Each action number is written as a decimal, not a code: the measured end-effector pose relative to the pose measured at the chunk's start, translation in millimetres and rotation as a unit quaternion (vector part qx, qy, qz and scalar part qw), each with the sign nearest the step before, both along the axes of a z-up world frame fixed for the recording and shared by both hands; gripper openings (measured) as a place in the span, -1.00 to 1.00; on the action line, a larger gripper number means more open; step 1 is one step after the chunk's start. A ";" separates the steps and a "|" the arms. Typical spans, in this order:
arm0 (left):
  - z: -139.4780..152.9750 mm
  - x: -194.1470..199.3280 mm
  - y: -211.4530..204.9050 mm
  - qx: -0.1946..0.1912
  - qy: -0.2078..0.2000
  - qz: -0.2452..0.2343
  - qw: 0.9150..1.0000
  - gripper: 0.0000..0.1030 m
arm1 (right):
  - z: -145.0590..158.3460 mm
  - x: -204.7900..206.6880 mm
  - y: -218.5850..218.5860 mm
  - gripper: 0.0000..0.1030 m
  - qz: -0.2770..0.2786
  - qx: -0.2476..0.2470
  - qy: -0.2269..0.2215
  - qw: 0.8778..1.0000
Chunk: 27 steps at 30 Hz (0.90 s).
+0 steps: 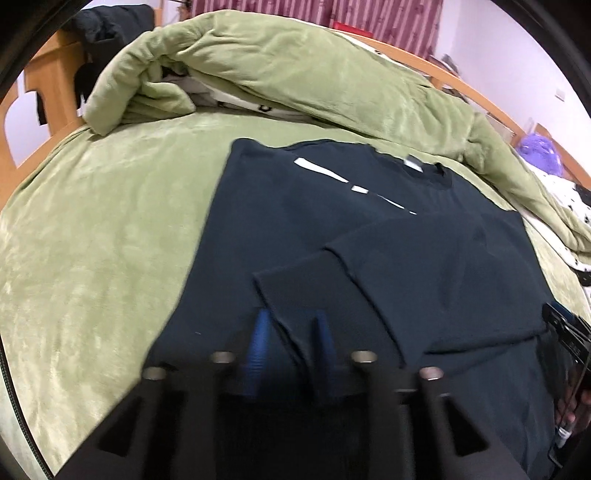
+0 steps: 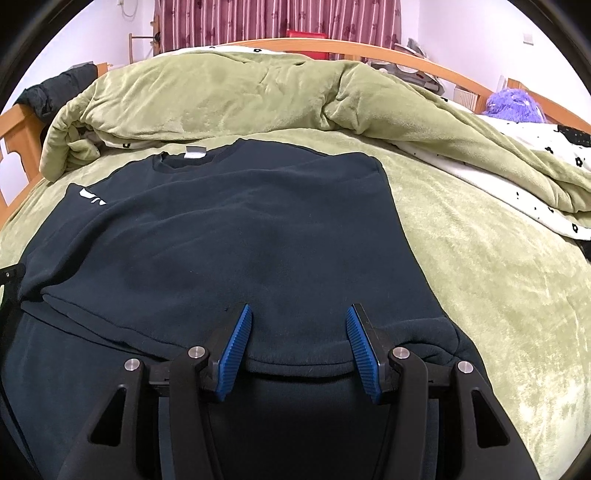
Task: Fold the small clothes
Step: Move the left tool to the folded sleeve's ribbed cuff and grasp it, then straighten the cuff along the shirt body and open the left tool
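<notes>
A dark navy sweatshirt (image 1: 332, 229) lies flat on the green bed cover (image 1: 92, 240), collar away from me, with a white logo (image 1: 325, 171) on its chest. One sleeve (image 1: 424, 277) is folded across the body, and its cuff (image 1: 295, 295) ends at my left gripper (image 1: 291, 332). That gripper's blurred blue pads stand apart astride the cuff's edge, without pinching it. In the right wrist view the sweatshirt (image 2: 240, 229) fills the middle. My right gripper (image 2: 300, 314) hovers open over its near folded edge (image 2: 295, 369), its pads clear of the cloth.
A bunched green duvet (image 2: 240, 92) lies behind the sweatshirt, with white flowered bedding (image 2: 535, 155) to the right. The wooden bed frame (image 1: 48, 74) runs round the back. A purple plush toy (image 2: 513, 105) sits far right. Dark clothes (image 1: 107, 22) hang at the far left.
</notes>
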<state>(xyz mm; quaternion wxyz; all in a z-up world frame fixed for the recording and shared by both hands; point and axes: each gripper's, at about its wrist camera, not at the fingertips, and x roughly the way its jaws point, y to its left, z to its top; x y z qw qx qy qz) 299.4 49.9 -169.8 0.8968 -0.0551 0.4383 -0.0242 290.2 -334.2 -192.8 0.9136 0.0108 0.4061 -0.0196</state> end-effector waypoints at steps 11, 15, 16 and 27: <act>-9.0 -6.8 -5.6 -0.034 0.022 -0.003 0.999 -0.38 | -0.3 0.1 0.4 0.01 0.000 -0.002 -0.002 1.000; -7.7 -4.1 -5.9 -0.014 0.003 0.007 1.000 -0.92 | -1.7 0.9 1.4 0.02 0.000 -0.007 -0.002 1.000; -5.3 -3.7 -4.8 -0.010 -0.004 0.011 1.000 -0.92 | -2.3 1.5 1.6 0.02 0.000 -0.008 0.000 1.000; 0.7 4.0 5.8 0.038 -0.042 0.039 0.998 -0.91 | -3.5 4.8 -2.0 0.02 -0.005 -0.013 0.012 1.000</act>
